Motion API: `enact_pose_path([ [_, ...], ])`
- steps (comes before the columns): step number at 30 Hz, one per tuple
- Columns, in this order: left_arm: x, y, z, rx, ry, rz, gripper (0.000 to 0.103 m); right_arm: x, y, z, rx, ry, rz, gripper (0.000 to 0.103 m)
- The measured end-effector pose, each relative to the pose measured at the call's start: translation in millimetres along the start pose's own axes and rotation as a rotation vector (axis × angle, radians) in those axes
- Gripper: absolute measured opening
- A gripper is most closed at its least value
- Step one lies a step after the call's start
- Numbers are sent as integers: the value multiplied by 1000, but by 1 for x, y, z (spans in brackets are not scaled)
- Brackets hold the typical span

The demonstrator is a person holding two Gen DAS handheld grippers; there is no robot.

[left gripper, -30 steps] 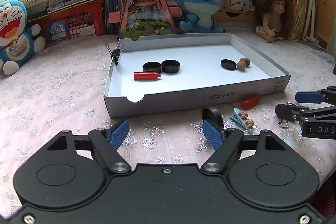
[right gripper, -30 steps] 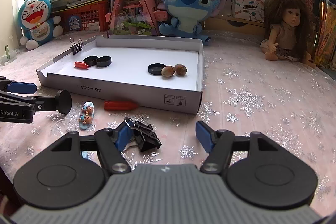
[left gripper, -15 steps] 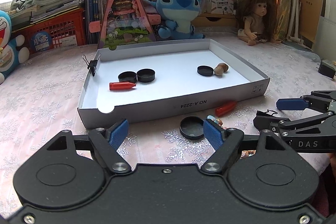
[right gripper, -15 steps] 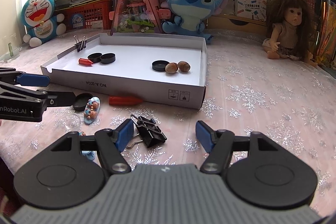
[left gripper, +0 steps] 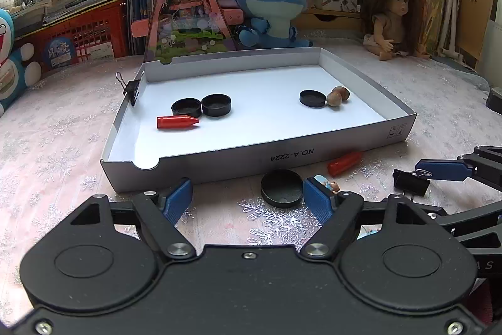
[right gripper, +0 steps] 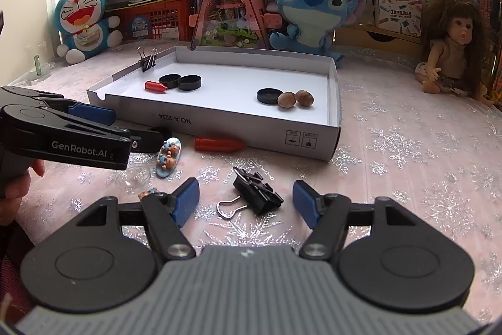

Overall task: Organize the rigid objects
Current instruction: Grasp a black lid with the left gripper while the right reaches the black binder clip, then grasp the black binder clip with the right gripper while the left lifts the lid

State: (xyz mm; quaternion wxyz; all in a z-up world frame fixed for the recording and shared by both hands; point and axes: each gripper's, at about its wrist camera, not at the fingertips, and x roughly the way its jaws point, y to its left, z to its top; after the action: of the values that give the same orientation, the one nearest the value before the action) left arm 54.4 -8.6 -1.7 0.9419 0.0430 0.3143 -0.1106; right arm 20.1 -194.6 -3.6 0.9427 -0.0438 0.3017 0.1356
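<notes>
A white cardboard tray (left gripper: pixel 219 160) holds black caps (left gripper: pixel 216 105), a red crayon-like piece (left gripper: pixel 177 122) and two nuts (left gripper: pixel 337 95). My left gripper (left gripper: pixel 248 201) is open, low over the tablecloth, with a loose black cap (left gripper: pixel 281 188) lying between its fingers, close to the right one. My right gripper (right gripper: pixel 246 200) is open, with a black binder clip (right gripper: pixel 258 190) lying between its fingers. A second red piece (right gripper: pixel 218 144) and a bear hair clip (right gripper: pixel 168 157) lie in front of the tray.
A binder clip (left gripper: pixel 131 88) is clipped on the tray's left wall. Plush toys (left gripper: pixel 273 11), a pink triangular toy house (left gripper: pixel 188 18), a doll (left gripper: pixel 392 21) and books line the back. A clear plastic piece (right gripper: pixel 133 176) lies near the hair clip.
Both grippers have moved forward and lower. The black cap now lies between the left fingers, and the binder clip now lies between the right fingers. Both stay open.
</notes>
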Motion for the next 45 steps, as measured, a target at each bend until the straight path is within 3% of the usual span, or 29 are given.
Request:
enact_pose_path([
  [5, 4, -5, -4, 13, 5, -21, 61, 0, 2, -1, -7, -1, -1, 78],
  [9, 3, -6, -3, 6, -3, -35, 39, -1, 1, -1, -3, -1, -2, 78],
  [12, 3, -7, -3, 9, -6, -50, 30, -1, 2, -2, -1, -2, -1, 78],
  [27, -2, 4, -6, -8, -1, -17, 30, -14, -25, -7, 19, 7, -72, 78],
  [34, -4, 5, -6, -18, -2, -11, 30, -13, -39, -7, 82, 9, -196, 83],
  [39, -7, 4, -8, -17, -12, 3, 39, -17, -42, -8, 112, -24, -133, 83],
  [45, -4, 1, -9, -7, -20, 18, 45, -10, -31, -2, 98, -38, -119, 83],
])
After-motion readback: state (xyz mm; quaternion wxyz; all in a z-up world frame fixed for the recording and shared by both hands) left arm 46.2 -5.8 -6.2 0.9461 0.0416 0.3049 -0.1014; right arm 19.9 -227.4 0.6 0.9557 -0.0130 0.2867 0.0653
